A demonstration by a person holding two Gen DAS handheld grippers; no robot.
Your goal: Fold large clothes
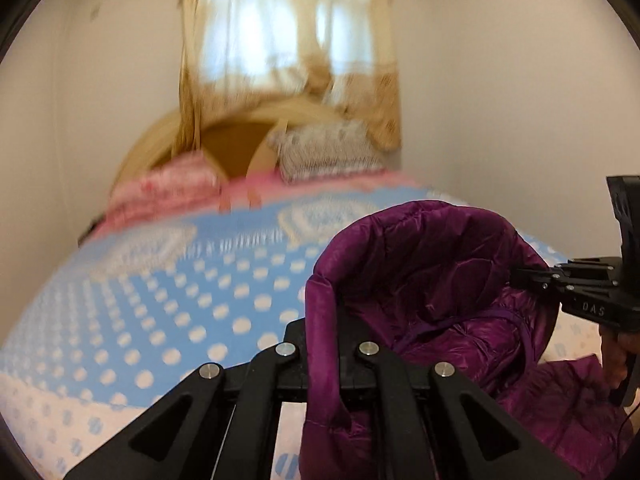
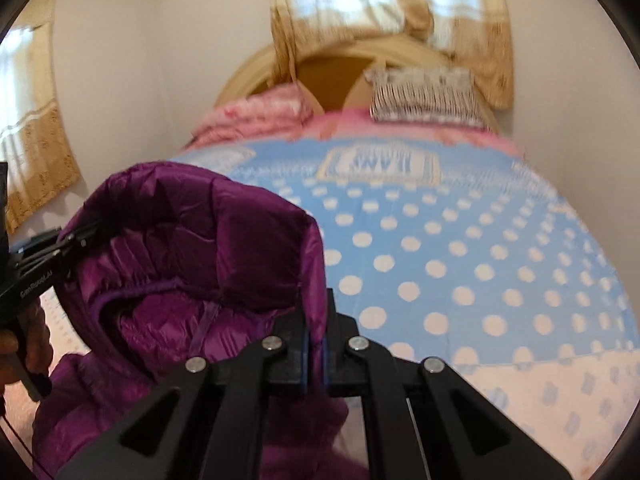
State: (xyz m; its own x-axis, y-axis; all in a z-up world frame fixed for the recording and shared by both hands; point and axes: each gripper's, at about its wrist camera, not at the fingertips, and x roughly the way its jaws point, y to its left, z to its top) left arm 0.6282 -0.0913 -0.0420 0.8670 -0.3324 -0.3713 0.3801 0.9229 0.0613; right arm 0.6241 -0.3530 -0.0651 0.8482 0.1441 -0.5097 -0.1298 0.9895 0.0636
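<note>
While you hold both grippers up over the bed (image 1: 120, 300), the purple puffer jacket (image 1: 432, 280) hangs between them by its hood. Your left gripper (image 1: 322, 344) is clamped on the hood's left edge; fabric runs up betw. the fingers and drapes down in front of the cam. Your right gripper (image 2: 314, 340) is pinched tight on the opposite hood edge, thin strip of purple caught betw. the blue-lined pads. In the left wrist view you see the right gripper at far right, tips biting the hood rim, w/ a hand (image 1: 616, 356) on its handle below. The hood is stretched open like a bowl, lining facing you; the jacket body sags below, near the edge of the bedspread w/ blue ground and white dots. Far end: pink quilt (image 2: 256, 116), patterned pillow (image 2: 424, 98), curved headboard (image 2: 328, 68), tan curtain (image 1: 288, 52) over a bright window. Background is blurred.
</note>
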